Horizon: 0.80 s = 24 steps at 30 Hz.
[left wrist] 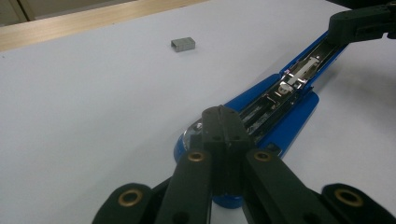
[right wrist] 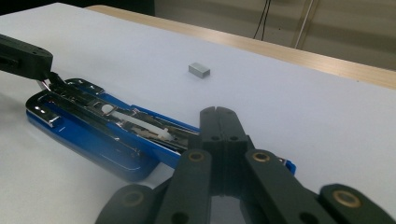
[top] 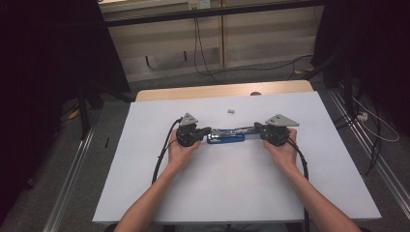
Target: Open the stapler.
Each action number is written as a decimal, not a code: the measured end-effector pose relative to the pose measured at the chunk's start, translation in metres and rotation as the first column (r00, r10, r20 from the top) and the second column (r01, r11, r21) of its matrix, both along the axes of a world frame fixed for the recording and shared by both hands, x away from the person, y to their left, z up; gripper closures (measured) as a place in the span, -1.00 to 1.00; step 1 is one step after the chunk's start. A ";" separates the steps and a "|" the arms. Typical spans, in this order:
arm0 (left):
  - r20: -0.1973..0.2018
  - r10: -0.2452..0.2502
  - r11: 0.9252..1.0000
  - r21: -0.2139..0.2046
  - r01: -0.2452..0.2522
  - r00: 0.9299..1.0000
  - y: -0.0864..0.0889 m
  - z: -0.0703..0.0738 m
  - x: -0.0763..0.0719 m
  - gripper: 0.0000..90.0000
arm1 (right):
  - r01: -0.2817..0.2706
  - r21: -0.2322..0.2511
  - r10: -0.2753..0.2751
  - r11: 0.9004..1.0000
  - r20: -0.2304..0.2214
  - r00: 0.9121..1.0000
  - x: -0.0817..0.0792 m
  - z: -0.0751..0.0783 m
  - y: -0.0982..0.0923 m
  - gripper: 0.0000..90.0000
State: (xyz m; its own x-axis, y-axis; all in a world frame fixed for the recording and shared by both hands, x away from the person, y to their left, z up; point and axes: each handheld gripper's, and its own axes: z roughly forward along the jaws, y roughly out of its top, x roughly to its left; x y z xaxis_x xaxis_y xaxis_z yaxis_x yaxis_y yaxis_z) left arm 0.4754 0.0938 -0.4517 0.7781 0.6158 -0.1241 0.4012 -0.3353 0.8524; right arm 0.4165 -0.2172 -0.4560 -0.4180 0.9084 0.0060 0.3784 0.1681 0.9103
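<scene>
A blue stapler [top: 226, 137] lies swung open on the white table top [top: 232, 179], its metal staple channel [left wrist: 299, 74] facing up. My left gripper [top: 208, 130] is shut, its tip resting over the stapler's left end [left wrist: 205, 135]. My right gripper [top: 256, 127] is shut too, and its tip sits over the right end of the opened stapler [right wrist: 88, 135]. In each gripper view, my own jaws stand pressed together with nothing between them, at the left gripper [left wrist: 223, 112] and the right gripper [right wrist: 218, 112]. A small grey block of staples [top: 231, 111] lies just beyond the stapler.
The white top ends at a wooden strip [top: 222, 91] along the far edge. Cables [top: 162, 154] trail from both grippers toward the near edge. Dark curtains and floor cables flank the table.
</scene>
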 end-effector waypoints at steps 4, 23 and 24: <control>-0.009 0.007 1.000 -0.006 -0.007 1.000 0.000 0.000 0.000 1.00 | -0.012 -0.001 0.012 1.000 0.003 1.000 0.000 -0.001 0.001 1.00; 0.019 -0.007 1.000 -0.007 0.008 1.000 0.000 0.002 -0.001 1.00 | -0.011 0.068 0.012 0.998 -0.012 1.000 0.000 0.001 -0.007 1.00; 0.024 -0.007 1.000 -0.005 0.007 1.000 0.000 0.003 -0.001 1.00 | -0.015 0.068 0.016 0.998 -0.013 1.000 0.000 0.001 -0.007 1.00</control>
